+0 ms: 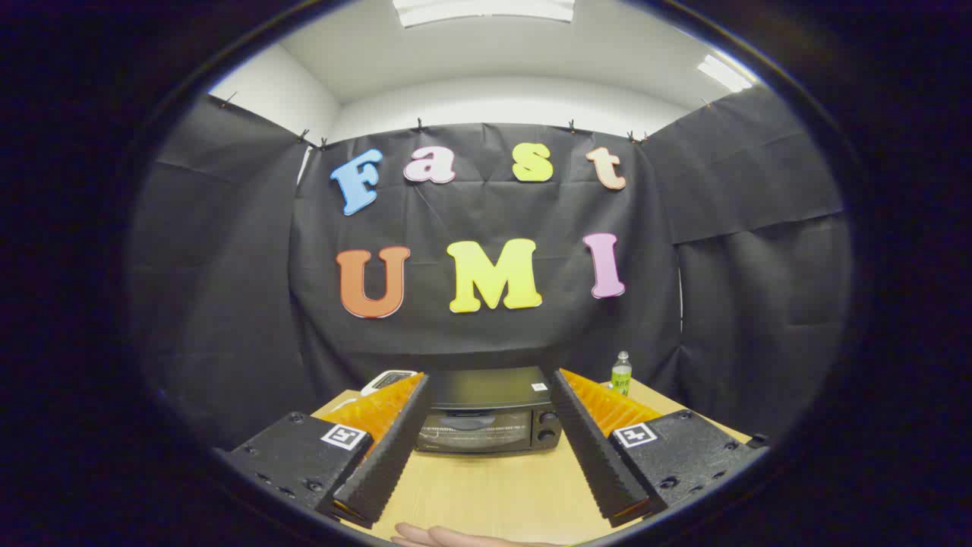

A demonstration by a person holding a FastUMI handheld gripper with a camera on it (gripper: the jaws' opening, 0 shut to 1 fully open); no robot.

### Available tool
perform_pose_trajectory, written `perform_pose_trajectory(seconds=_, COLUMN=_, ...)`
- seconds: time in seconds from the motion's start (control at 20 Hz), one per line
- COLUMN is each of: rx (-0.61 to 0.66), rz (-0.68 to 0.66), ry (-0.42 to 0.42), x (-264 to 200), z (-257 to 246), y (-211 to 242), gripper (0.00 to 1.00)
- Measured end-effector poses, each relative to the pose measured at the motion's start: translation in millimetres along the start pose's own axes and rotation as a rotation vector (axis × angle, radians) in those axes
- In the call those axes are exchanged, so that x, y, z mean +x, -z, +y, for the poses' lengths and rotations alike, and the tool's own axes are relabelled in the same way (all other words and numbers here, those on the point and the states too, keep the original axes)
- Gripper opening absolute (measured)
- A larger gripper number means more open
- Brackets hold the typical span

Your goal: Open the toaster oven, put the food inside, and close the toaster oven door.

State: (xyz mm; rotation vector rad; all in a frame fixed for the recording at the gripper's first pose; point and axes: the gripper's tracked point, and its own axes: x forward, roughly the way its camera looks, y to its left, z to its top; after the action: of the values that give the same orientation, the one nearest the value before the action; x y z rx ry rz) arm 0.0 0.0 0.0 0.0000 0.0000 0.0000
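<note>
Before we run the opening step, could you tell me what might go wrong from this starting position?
1. The toaster oven sits closed well beyond the open gripper, so a misjudged approach could knock the knobs rather than reach the door.
2. A hand rests on the table just below the fingers; a downward sweep might hit it.
3. The bottle beside the oven could tip if the oven gets shoved.

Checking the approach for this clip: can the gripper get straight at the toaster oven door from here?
Probably yes: the gripper is open, the closed toaster oven sits beyond its fingers, and only bare table lies between.
</note>
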Motion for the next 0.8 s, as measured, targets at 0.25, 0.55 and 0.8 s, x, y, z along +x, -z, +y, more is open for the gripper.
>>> perform_pose_trajectory(seconds=0.25, rx=0.002, rz=-0.008, ry=0.009, x=2.8, z=-2.2, y=-2.1, gripper=1.00)
perform_pose_trajectory(seconds=0.55, rx=-0.030, rz=-0.036, ry=0.048, x=5.4, z=-6.8, y=-2.5, gripper=1.00)
perform_pose_trajectory(seconds=0.8, rx=-0.024, rz=-0.051, ry=0.021, x=15.5, z=8.2, y=-4.3, gripper=1.00)
